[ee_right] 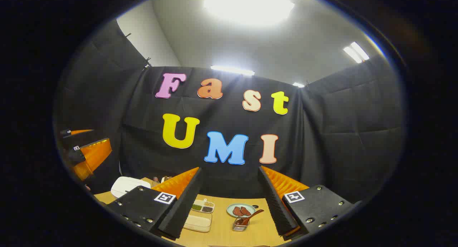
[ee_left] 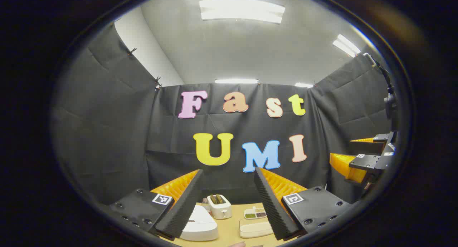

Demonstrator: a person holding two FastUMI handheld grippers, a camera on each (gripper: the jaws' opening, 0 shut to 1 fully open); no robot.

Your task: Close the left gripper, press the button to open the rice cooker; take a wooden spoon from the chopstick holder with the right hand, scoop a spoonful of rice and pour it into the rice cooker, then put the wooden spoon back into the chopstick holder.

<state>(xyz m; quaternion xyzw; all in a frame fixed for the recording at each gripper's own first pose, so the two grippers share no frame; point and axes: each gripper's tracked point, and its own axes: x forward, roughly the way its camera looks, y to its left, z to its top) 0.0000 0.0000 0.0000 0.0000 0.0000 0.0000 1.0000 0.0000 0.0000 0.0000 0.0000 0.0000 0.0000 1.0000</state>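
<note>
The white rice cooker [ee_left: 198, 223] sits with its lid down on the wooden table [ee_left: 229, 232], low between the fingers of my left gripper [ee_left: 228, 173], which is open and held high above it. In the right gripper view the cooker [ee_right: 128, 185] lies far left. A wooden spoon [ee_right: 250, 216] leans in a small clear holder [ee_right: 239, 225] near the table's front, below my open right gripper [ee_right: 229, 170]. A shallow white rectangular container [ee_right: 196, 222] lies to the holder's left; what it holds I cannot make out. Both grippers hold nothing.
A white toaster-like box [ee_left: 219, 206] stands behind the cooker. A divided dish of grains [ee_right: 203, 206] and a round plate with reddish pieces [ee_right: 240, 210] lie mid-table. The right gripper [ee_left: 361, 157] hangs at the right edge of the left gripper view.
</note>
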